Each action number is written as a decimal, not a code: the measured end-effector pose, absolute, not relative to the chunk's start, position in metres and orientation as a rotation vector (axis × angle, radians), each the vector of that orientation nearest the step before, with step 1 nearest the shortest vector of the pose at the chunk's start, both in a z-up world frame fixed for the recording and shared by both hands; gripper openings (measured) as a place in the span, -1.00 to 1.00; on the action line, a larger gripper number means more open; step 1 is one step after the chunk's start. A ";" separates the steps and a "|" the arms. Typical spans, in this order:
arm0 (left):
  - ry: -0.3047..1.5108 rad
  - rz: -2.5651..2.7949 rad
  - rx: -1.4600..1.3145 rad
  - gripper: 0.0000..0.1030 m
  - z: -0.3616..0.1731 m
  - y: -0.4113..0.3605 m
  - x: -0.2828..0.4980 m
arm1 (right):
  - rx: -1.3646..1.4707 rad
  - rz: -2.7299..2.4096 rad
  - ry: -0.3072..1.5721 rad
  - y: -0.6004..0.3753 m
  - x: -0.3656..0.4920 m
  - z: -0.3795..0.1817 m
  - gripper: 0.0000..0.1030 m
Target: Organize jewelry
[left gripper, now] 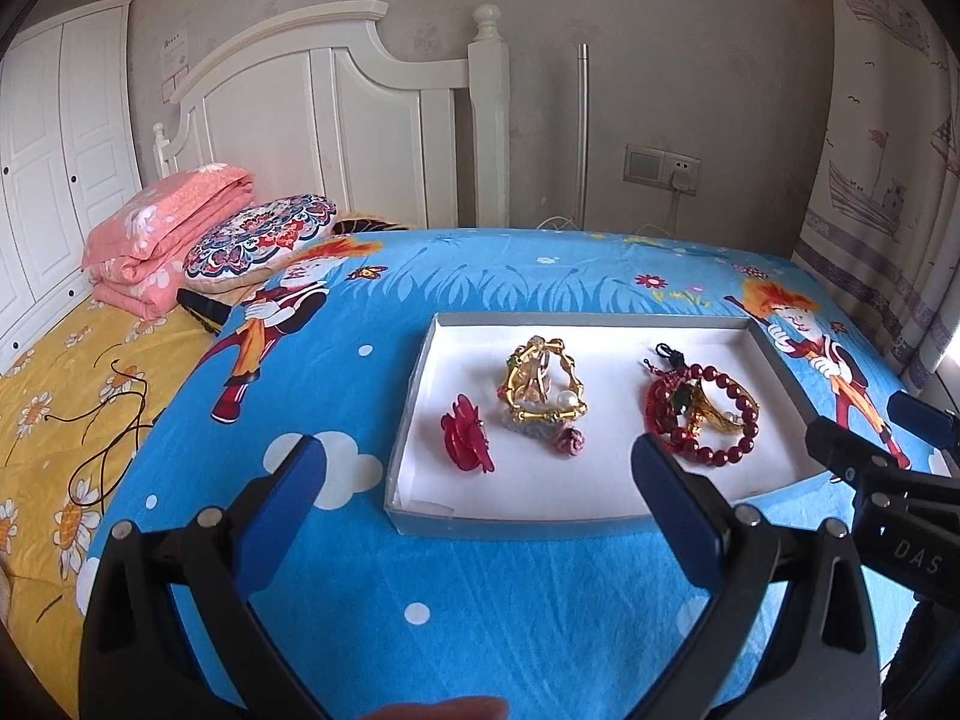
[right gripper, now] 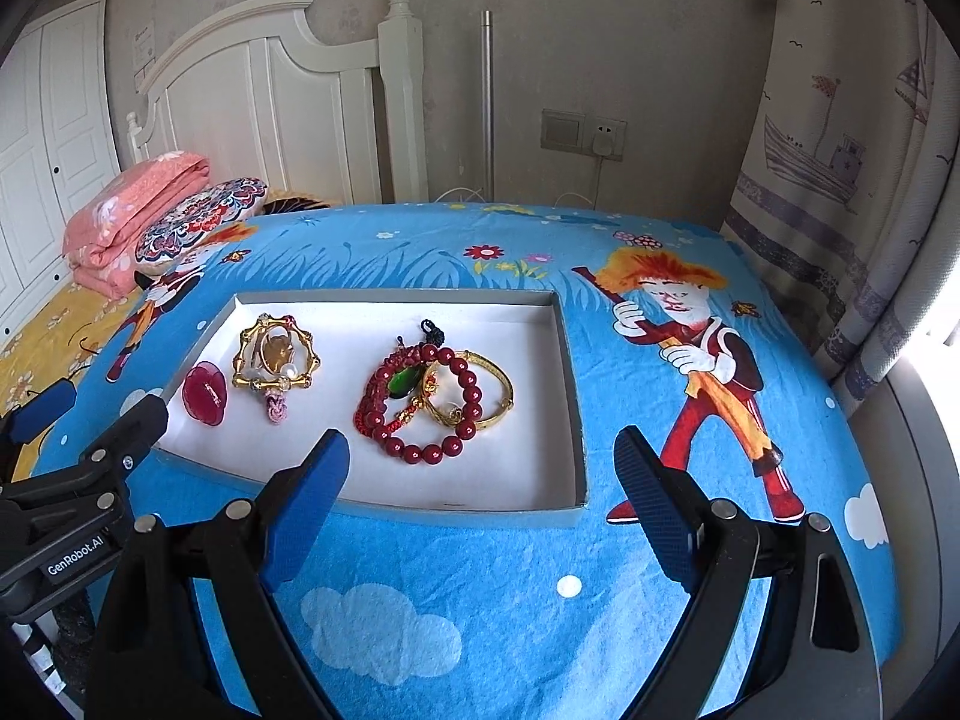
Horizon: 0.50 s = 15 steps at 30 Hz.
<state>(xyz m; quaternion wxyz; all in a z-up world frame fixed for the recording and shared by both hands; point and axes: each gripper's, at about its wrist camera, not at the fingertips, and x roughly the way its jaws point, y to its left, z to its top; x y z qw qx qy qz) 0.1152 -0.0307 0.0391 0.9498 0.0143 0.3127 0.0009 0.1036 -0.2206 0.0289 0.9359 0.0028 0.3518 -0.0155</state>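
Surface: a bed spread with a blue cartoon-print sheet (left gripper: 480,588), bearing everything here.
Tray: a shallow grey cardboard tray with a white floor (left gripper: 420,372), lying flat on the sheet.
Left tool: the left tool (left gripper: 480,459) has its blue-padded jaws spread wide with nothing between them, poised above the sheet at the tray's near edge.
Right tool: the right tool (right gripper: 483,450) also stands wide open and empty, over the tray's near right corner.
Red flower clip: a translucent red plastic flower-shaped clip (left gripper: 467,433) lies in the tray's left part, at about 11 o'clock from the left tool, just beyond its left pad.
Gold frame piece: a gold bamboo-style ring-shaped ornament with a pearl (left gripper: 543,381) lies mid-tray, at 12 o'clock from the left tool, a small pink knotted bead (left gripper: 568,441) touching its near side.
Bracelet heap: a dark red round-bead bracelet (right gripper: 456,405), a plain gold bangle (right gripper: 495,384) and a red braided cord with a green stone (right gripper: 396,387) lie tangled together in the tray's right half, at 11 o'clock from the right tool, near its left pad but apart from it.
Other view: the right tool's black body shows at the right edge of the left wrist view.
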 end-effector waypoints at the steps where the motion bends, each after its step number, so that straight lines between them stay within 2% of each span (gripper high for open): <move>1: 0.637 -0.001 0.027 0.91 0.039 -0.030 0.115 | 0.003 -0.031 0.721 -0.220 0.103 0.029 0.64; 15: 0.642 -0.007 0.028 0.91 0.036 -0.032 0.116 | -0.011 -0.034 0.709 -0.215 0.100 0.030 0.64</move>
